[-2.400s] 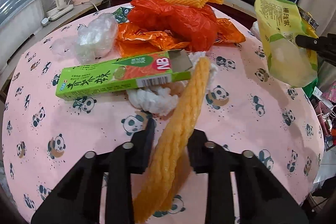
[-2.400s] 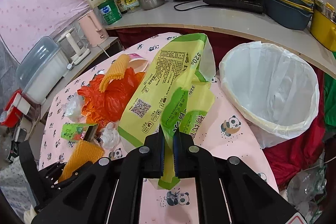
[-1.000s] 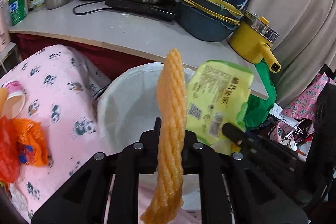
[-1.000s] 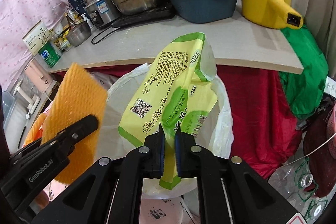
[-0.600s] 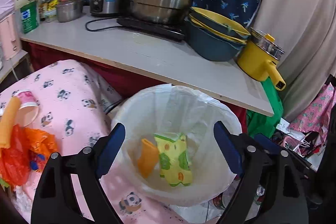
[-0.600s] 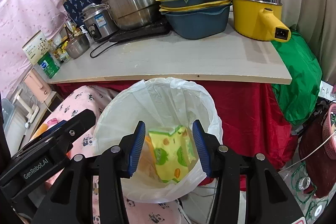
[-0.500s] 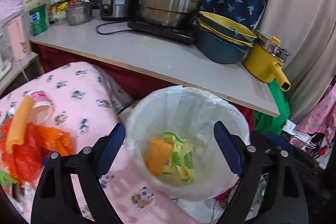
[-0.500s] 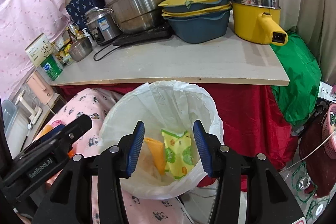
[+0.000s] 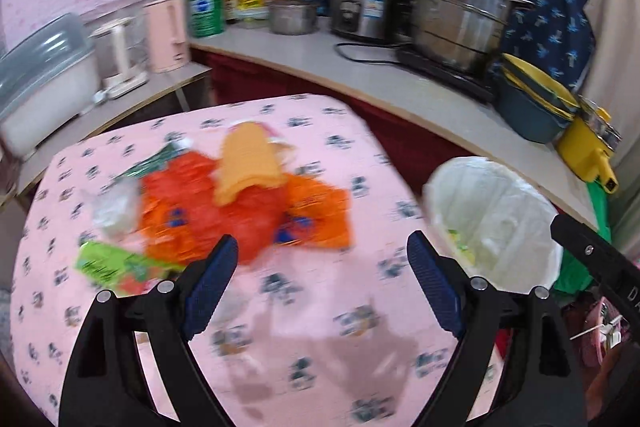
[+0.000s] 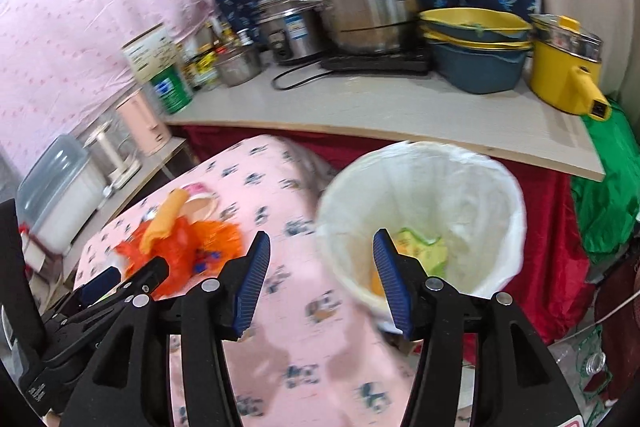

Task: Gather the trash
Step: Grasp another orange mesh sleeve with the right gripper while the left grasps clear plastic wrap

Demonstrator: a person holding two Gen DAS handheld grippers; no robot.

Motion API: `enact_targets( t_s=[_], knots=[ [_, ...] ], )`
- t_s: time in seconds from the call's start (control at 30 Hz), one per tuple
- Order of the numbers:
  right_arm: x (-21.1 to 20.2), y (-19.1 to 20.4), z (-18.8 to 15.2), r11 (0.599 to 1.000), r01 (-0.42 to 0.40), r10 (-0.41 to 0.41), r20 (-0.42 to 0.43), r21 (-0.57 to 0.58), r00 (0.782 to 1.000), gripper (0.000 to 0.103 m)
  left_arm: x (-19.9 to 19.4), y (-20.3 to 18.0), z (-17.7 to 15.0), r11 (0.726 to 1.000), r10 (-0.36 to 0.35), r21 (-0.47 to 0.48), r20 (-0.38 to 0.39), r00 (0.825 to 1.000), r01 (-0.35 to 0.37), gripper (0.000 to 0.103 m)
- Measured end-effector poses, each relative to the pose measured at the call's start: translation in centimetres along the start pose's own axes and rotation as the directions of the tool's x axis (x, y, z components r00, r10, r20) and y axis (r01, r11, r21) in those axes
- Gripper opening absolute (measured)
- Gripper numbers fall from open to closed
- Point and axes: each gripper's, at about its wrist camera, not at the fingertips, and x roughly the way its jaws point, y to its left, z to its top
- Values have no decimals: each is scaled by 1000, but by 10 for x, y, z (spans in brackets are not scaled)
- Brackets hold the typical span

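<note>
— Orange plastic wrappers (image 9: 244,211) and a yellow foam sleeve (image 9: 246,167) are seen heaped on the panda-print counter (image 9: 320,327). How are they placed against the left gripper (image 9: 320,283)?

— They are found just beyond its left finger (image 9: 208,291), not between the two; nothing is held, and the fingers are spread wide. A green box (image 9: 116,263) is blurred at the left of the heap.

— And the right gripper (image 10: 320,279)?

— Its fingers have just been opening and are released, with nothing between them. The white-lined bin (image 10: 424,219) is seen behind its right finger (image 10: 394,291); a green-yellow bag (image 10: 424,247) and something orange (image 10: 376,283) are lying inside it.
</note>
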Motion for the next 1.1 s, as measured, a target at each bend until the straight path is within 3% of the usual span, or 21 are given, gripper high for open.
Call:
enact_targets(
  t_s=[0.2,0.5,0.57,0.77,1.1],
  knots=[
    [15,70,-18,992,-87,81,-61,-94,995,53,-13,72,-19,987,130,-91,-34,991,-133,84],
    [49,148,-21,972,-175,159,-110,-155,981,54,-22,163,-24,951,204,-232,-26,979,-204,88],
    [60,158,-16,971,-186,170,-114,-150,979,59,-18,178,-21,945,214,-247,-23,977,-213,89],
    [99,178,-6,971,-173,151,-137,-162,979,60,8,214,-11,938,215,-269,-49,975,-220,90],
    [155,196,1,974,-143,112,-175,-176,978,60,72,225,7,954,184,-221,-96,978,-201,90]
  ],
)
